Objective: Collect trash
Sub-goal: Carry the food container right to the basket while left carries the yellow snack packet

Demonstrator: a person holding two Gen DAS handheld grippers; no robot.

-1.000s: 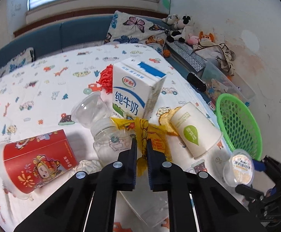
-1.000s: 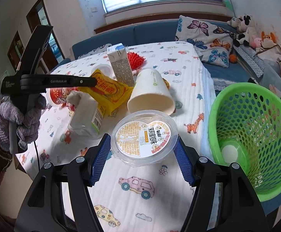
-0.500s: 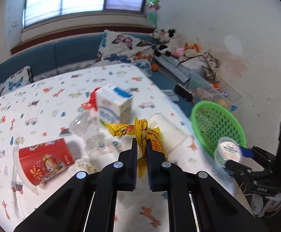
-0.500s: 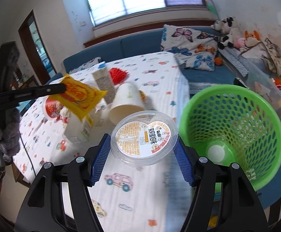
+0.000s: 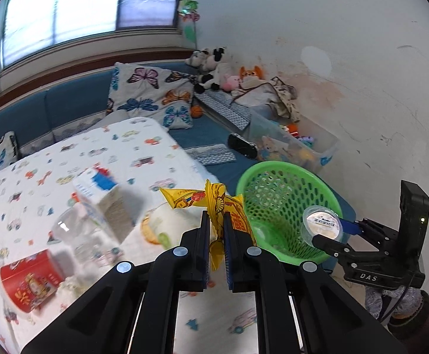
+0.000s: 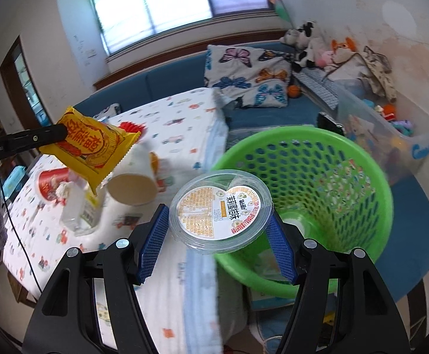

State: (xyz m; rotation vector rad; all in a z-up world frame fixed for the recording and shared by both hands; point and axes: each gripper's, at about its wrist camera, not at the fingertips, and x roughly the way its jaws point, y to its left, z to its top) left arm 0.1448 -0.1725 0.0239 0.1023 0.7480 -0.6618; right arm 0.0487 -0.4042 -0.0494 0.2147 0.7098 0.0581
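**Both grippers loaded, at the basket**

Right gripper (image 6: 218, 237): blue pads clamped on a round clear plastic container (image 6: 220, 211) w/ printed lid, held over the near rim of the green basket (image 6: 359, 159). Basket stands just beside the table edge (a small white item lies on its bottom).

Left gripper (image 5: 215, 233): jaws pinched tight on a yellow snack wrapper (image 5: 214, 199), lifted clear of the table (image 5: 120, 144), near the basket's rim.

Farther out on the patterned tablecloth: paper cup (image 6: 134, 177) on its side, clear plastic bottle (image 5: 81, 236), red printed cup (image 5: 28, 280) w/ crumpled tissue, milk carton (image 5: 105, 194) (blurred). Beyond: blue sofa (image 5: 75, 100), butterfly pillow (image 5: 152, 97).
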